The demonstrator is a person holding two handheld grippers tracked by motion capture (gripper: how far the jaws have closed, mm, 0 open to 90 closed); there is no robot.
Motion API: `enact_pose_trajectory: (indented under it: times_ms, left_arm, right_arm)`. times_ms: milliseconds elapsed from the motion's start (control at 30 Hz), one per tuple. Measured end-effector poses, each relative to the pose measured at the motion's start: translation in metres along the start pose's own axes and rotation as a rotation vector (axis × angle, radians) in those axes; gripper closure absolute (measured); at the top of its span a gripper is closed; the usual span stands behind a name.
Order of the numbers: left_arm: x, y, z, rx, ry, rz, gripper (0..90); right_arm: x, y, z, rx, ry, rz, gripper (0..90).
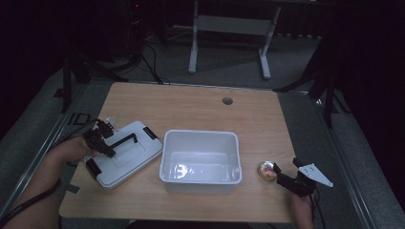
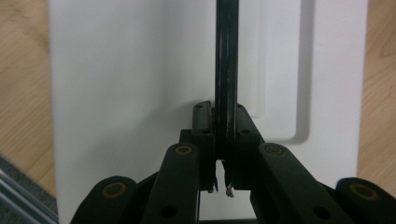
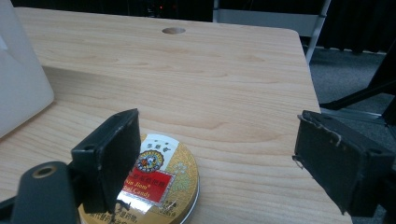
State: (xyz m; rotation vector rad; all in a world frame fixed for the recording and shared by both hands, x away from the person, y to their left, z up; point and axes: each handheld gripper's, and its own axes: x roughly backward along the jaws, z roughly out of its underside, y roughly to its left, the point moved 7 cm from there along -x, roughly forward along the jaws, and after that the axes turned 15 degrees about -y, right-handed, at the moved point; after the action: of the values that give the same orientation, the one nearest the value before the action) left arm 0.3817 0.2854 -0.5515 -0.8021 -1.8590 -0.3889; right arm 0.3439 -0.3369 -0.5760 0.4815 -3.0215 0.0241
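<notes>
Handle (image 2: 227,70) clamped between left gripper (image 2: 223,140) fingers (image 2: 201,126).

High view sits above the near edge of the surface (image 1: 200,105), looking forward and down, far enough to take in the whole top plus floor behind. Left gripper view rides the left hand-held gripper (image 2: 223,140), pointing almost straight down, very close on the white lid (image 2: 121,70) and its black handle (image 2: 227,60); same lid (image 1: 129,152) at left in high view. Right gripper view rides the right hand-held gripper (image 3: 215,154), low, facing across the surface toward the far edge, close on the candy tin (image 3: 163,186); shares the tin (image 1: 267,171), the white bin (image 1: 200,160) corner and cable hole (image 1: 227,100) with high view.
</notes>
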Motion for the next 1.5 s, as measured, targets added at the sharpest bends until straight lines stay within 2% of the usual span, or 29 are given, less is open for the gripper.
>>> enact_pose_trajectory:
  times_ms: [33,133,200,233,333,367,467,500,567,633,667,700,733,767,800,867,967,1067,1133,1167,1200,1233,1267,1300,1367,1400,1433,1467,1500]
  left_arm:
    - [-0.003,-0.001,0.002,0.004,0.015,0.019,83.0]
    - [-0.008,-0.002,0.006,-0.003,0.038,0.026,82.7]
    - [-0.009,-0.001,0.006,0.007,0.026,0.029,82.7]
    - [-0.009,-0.001,0.006,-0.009,0.017,0.030,82.7]
    - [-0.009,0.000,0.008,0.002,-0.002,0.036,82.6]
    - [-0.008,-0.001,0.008,-0.011,-0.012,0.036,82.5]
    - [-0.008,-0.001,0.008,-0.006,-0.022,0.039,80.3]
    - [-0.007,-0.001,0.006,-0.013,-0.041,0.031,64.1]
    - [-0.005,0.001,0.004,-0.006,-0.062,0.028,60.3]
    - [-0.003,0.001,0.005,-0.011,-0.063,0.043,47.8]
    - [-0.003,0.000,0.005,-0.029,-0.049,0.037,39.4]
    - [-0.003,0.000,0.005,-0.029,-0.049,0.037,29.0]
    - [-0.002,0.001,0.005,-0.030,-0.048,0.028,29.0]
    - [0.000,0.002,0.003,-0.021,-0.060,0.034,20.9]
    - [0.000,0.002,0.003,-0.021,-0.060,0.034,17.6]
    - [0.003,0.001,0.003,-0.020,-0.062,0.046,17.2]
    - [0.004,0.000,0.003,-0.015,-0.068,0.051,17.2]
    - [0.006,0.001,0.004,-0.023,-0.054,0.046,17.2]
    - [0.006,0.001,0.005,-0.027,-0.049,0.042,17.2]
    - [0.006,0.001,0.006,-0.024,-0.050,0.044,17.2]
    - [0.006,0.001,0.006,-0.022,-0.048,0.047,17.2]
    - [0.006,0.001,0.007,-0.028,-0.040,0.043,17.2]
    - [0.005,0.001,0.009,-0.034,-0.028,0.050,17.2]
    - [0.005,0.001,0.009,-0.034,-0.028,0.050,17.2]
    - [0.005,0.001,0.010,-0.035,-0.018,0.042,17.2]
    - [0.005,0.000,0.010,-0.031,-0.022,0.047,17.2]
    - [0.005,0.000,0.010,-0.031,-0.022,0.047,17.2]
    - [0.007,0.001,0.009,-0.037,-0.021,0.045,17.2]
    - [0.008,0.000,0.009,-0.037,-0.020,0.050,17.2]
  right_arm:
    - [0.000,0.000,0.000,-0.001,0.000,-0.001,14.0]
    - [0.000,0.000,0.000,-0.002,0.000,-0.003,14.0]
    - [0.001,0.000,0.000,-0.007,-0.001,-0.006,14.0]
    - [0.001,0.000,0.000,-0.013,0.001,-0.007,14.0]
    - [0.000,-0.001,0.000,-0.017,0.004,-0.009,14.0]
    - [0.000,-0.001,0.001,-0.021,0.008,-0.010,14.0]
    - [-0.001,-0.001,0.001,-0.023,0.016,-0.014,14.0]
    - [-0.002,-0.001,0.001,-0.027,0.025,-0.023,14.0]
    - [-0.002,-0.001,0.002,-0.032,0.029,-0.030,14.0]
    - [-0.003,-0.001,0.003,-0.042,0.045,-0.052,14.0]
    - [-0.002,-0.002,0.004,-0.044,0.067,-0.064,14.0]
    - [-0.002,-0.002,0.004,-0.044,0.067,-0.064,14.0]
    - [-0.002,-0.002,0.005,-0.045,0.086,-0.081,14.0]
    - [-0.003,-0.003,0.008,-0.038,0.137,-0.117,14.0]
    - [-0.003,-0.003,0.008,-0.038,0.137,-0.117,14.0]
    - [-0.003,-0.005,0.010,-0.025,0.197,-0.155,14.0]
    - [-0.002,-0.007,0.012,-0.015,0.225,-0.175,14.0]
    - [0.001,-0.009,0.016,-0.018,0.286,-0.245,14.0]
    - [0.001,-0.010,0.015,-0.009,0.295,-0.260,14.0]
    - [0.002,-0.010,0.015,-0.001,0.305,-0.282,14.1]
    - [0.006,-0.009,0.013,-0.002,0.335,-0.350,14.0]
    - [0.006,-0.009,0.013,-0.002,0.335,-0.350,14.0]
    - [0.009,-0.008,0.012,0.049,0.378,-0.401,14.1]
    - [0.009,-0.008,0.012,0.049,0.378,-0.401,14.1]
    - [0.013,-0.006,0.010,0.082,0.429,-0.463,14.1]
    - [0.015,-0.006,0.010,0.107,0.460,-0.479,14.1]
    - [0.015,-0.006,0.010,0.107,0.460,-0.479,14.1]
    - [0.017,-0.005,0.009,0.135,0.503,-0.505,14.1]
    - [0.020,-0.003,0.006,0.193,0.563,-0.526,13.7]
